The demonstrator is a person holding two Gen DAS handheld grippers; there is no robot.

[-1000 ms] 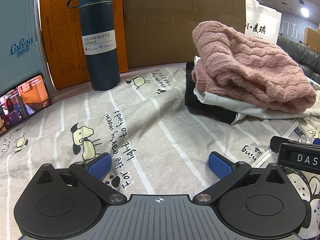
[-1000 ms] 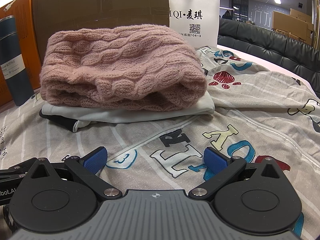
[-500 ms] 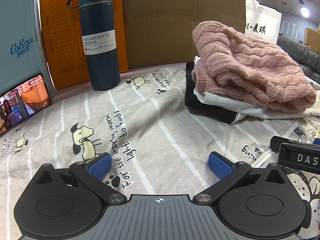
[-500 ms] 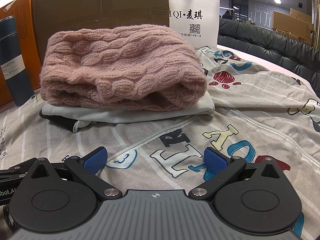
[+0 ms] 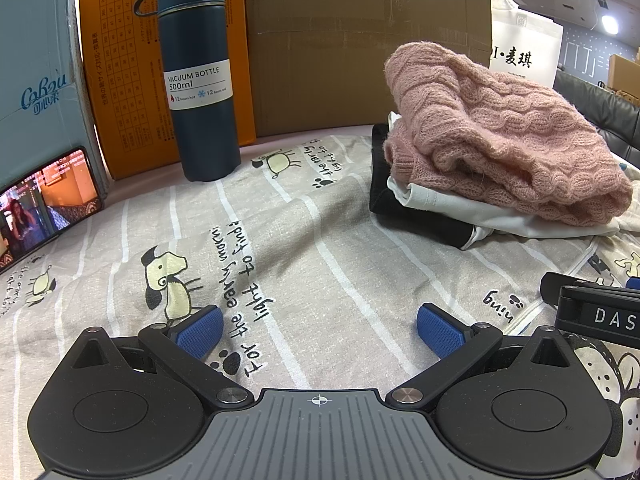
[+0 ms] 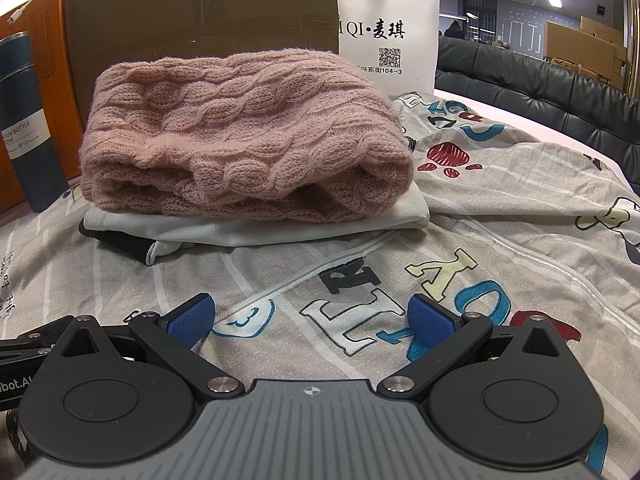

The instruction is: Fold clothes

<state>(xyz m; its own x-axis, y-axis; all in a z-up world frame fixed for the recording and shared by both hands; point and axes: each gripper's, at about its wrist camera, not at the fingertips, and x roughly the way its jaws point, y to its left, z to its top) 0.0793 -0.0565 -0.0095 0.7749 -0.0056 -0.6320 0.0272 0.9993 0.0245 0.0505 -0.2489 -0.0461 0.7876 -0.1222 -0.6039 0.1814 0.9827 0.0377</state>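
Right, both sets of fingers are spread wide and gripping nothing: the left gripper (image 5: 318,330) hangs low over a grey striped cloth (image 5: 328,248) printed with cartoon dogs and lettering, and the right gripper (image 6: 310,316) sits just beside it over the same cloth, near a white zip line (image 6: 304,270). Out ahead of the blue fingertips (image 6: 188,316) stands the folded stack: a pink cable-knit sweater (image 6: 244,136) on top of a white garment (image 6: 256,226), with a black garment (image 5: 416,210) at the bottom. Toward the far edge of the table, a navy vacuum bottle (image 5: 198,76) stands upright before an orange box (image 5: 120,80) and a brown cardboard box (image 5: 360,44). On the left, a phone (image 5: 44,204) leans against a pale blue box (image 5: 38,80). Behind, a white tote bag (image 6: 388,28), a black leather sofa (image 6: 532,92) and ceiling lights.
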